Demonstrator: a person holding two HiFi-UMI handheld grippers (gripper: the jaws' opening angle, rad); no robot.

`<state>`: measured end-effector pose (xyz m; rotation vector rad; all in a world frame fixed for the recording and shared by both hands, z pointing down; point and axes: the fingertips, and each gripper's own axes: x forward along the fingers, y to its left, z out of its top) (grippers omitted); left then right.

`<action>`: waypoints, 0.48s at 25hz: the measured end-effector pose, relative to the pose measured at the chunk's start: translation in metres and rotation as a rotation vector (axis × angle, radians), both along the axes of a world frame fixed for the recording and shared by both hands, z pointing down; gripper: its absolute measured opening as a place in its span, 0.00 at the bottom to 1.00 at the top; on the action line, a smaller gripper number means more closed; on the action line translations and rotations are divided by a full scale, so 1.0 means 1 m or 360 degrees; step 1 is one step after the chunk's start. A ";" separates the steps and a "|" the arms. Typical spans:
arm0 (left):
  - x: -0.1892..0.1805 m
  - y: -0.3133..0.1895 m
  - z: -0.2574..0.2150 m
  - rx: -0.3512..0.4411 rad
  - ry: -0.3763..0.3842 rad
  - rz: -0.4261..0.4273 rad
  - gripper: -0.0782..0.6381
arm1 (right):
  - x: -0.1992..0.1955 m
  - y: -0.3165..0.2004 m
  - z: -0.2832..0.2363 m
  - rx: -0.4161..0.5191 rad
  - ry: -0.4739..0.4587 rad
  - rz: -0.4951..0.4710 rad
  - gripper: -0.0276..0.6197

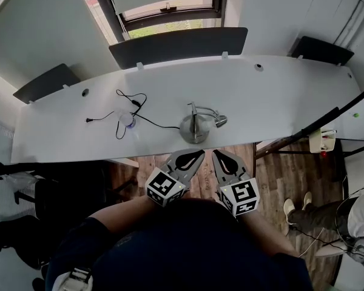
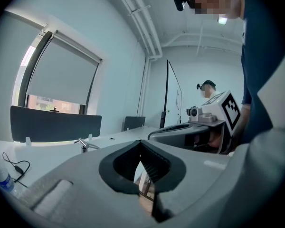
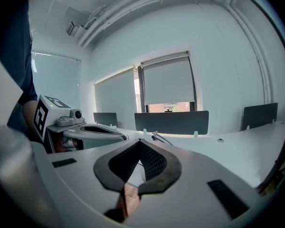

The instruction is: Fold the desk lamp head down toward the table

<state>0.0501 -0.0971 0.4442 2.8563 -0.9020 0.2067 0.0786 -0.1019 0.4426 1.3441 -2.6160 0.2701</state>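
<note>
A long white desk is stretching beneath the window, with dark divider panels standing along its far edge. The desk lamp is sitting near the front edge, its round base flat on the top and its head reaching off to the right, with a loose black cable lying to its left. The person is holding the left gripper and the right gripper side by side just short of the desk edge, clear of the lamp, both pointing toward it with their jaws pressed fully together and gripping nothing.
</note>
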 end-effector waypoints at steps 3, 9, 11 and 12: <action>0.002 0.007 -0.001 0.0027 0.0004 0.0003 0.12 | 0.002 0.008 0.003 -0.0004 -0.0030 0.0009 0.06; 0.001 0.013 -0.003 0.0016 0.0011 -0.0006 0.12 | -0.002 0.013 0.001 0.0023 -0.0029 0.0004 0.05; -0.002 0.014 -0.002 0.0021 0.0009 -0.0012 0.12 | -0.004 0.015 0.002 0.0030 -0.0023 -0.0009 0.05; -0.002 0.014 -0.003 0.0025 0.0014 -0.0021 0.12 | -0.004 0.016 0.002 0.0037 -0.0022 -0.0014 0.05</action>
